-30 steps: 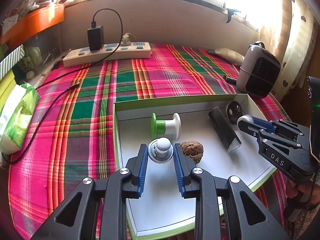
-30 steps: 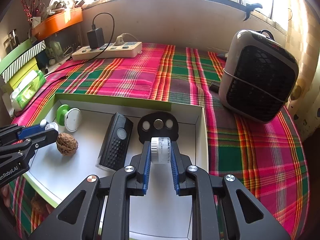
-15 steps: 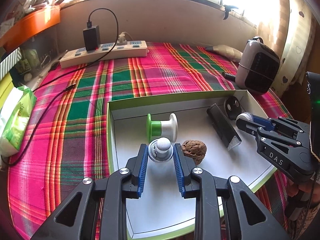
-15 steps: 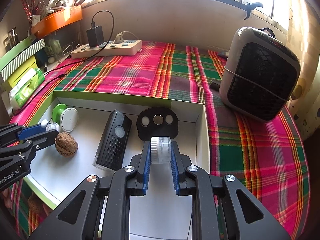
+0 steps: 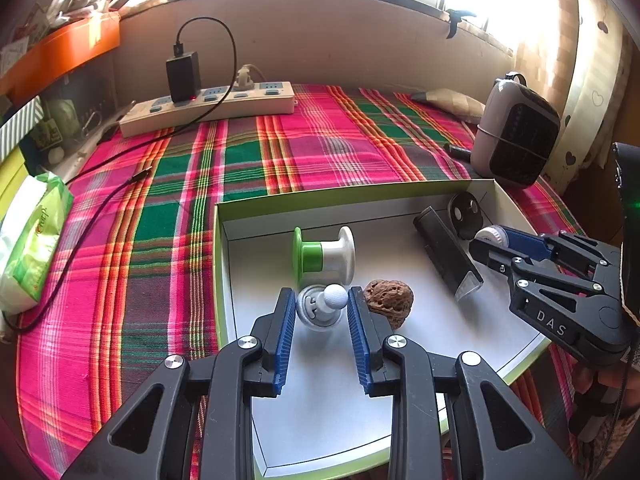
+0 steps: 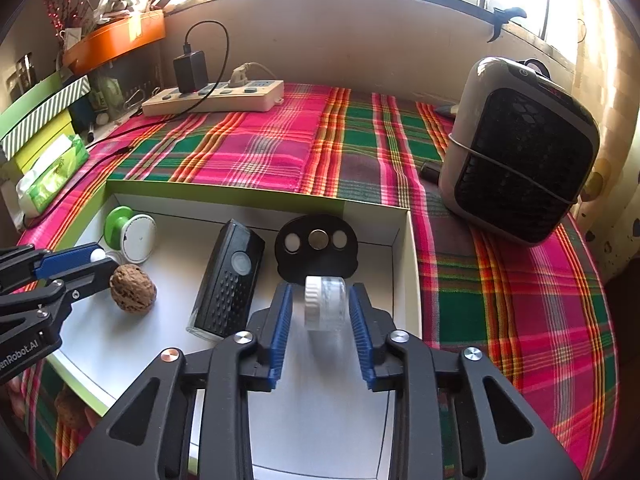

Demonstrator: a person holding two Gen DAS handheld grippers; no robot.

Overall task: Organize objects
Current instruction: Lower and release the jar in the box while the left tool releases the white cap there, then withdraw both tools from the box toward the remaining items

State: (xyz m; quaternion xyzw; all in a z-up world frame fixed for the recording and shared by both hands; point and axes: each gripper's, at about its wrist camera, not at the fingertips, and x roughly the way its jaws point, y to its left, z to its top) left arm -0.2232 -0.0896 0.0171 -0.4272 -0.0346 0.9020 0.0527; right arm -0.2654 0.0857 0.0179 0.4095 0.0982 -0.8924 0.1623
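ribbed blue fingers (image 6: 282,322) part beside a clear round jar (image 6: 326,304).

Left claw (image 5: 321,312) and right claw (image 6: 321,312) both angle downward, jaws opening.

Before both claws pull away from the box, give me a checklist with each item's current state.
1. Left claw opening, clear of the white knob: ok, gaps show both sides.
2. Right claw opening, clear of the small jar: ok.
3. Knob inside the box: ok.
4. Jar settled on the box floor: cannot tell, it looks blurred.
5. Walnut clear of the left claw: not ok, it sits against the right finger.
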